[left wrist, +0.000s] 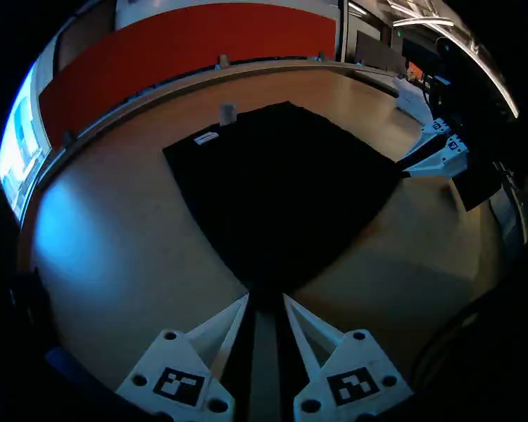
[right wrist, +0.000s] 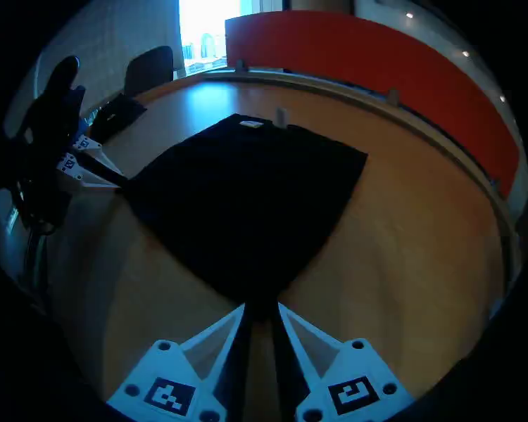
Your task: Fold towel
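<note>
Left gripper view, from the left: a bright window [left wrist: 16, 151] at the far edge, then a red partition [left wrist: 193, 49] running along the back of the wooden table [left wrist: 102, 232]. The black towel [left wrist: 285, 190] lies spread in the middle of the table. A white tag [left wrist: 206, 138] sits at its far-left corner, and a small grey post [left wrist: 227, 112] stands just behind that.

At bottom centre is the left gripper [left wrist: 266, 299], fingers set narrow, with the towel's near corner pinched between them. Over on the right, the right gripper [left wrist: 407, 167] is clamped on the towel's right-hand corner. The shape behind it is too dark to make out.

Right gripper view, from the left: the left gripper sits at the table's left side, tips closed on a towel corner, with a dark mass behind it that I can't tell more about. A dark chair [right wrist: 151, 70] stands past the table edge with window light beside it.

The towel fills the centre, tag at its far corner. Its near corner runs down into the right gripper at bottom centre – narrow gap, cloth held between both fingers. Bare wood and the red partition are on the right.

I can't tell whether the held corners are lifted off the wood.
</note>
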Demonstrator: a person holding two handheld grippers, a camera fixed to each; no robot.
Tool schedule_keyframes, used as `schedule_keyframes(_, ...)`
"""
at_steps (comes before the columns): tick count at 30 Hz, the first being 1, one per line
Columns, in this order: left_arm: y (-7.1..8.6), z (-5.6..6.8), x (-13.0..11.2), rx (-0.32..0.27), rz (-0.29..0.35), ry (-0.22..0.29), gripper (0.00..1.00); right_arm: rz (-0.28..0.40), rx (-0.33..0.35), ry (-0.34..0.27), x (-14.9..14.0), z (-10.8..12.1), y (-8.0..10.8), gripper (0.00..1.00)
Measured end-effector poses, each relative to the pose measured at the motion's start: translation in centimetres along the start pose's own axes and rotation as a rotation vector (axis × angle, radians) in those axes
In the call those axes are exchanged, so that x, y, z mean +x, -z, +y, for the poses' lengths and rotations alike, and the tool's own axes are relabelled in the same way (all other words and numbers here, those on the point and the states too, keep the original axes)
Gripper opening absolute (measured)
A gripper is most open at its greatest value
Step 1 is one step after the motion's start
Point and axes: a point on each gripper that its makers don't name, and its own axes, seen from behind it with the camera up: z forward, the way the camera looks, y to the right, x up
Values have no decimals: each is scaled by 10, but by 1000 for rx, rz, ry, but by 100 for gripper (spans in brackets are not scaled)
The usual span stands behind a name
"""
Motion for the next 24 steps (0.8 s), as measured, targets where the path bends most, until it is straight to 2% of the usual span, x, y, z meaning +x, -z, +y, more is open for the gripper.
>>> schedule_keyframes(14, 8, 3, 5, -8, 4, 16, 15, 21, 4, 2, 7, -1, 11, 18)
schedule_keyframes(24, 26, 3, 20, -2, 24, 58, 15, 76, 4, 5, 33, -2, 34, 18)
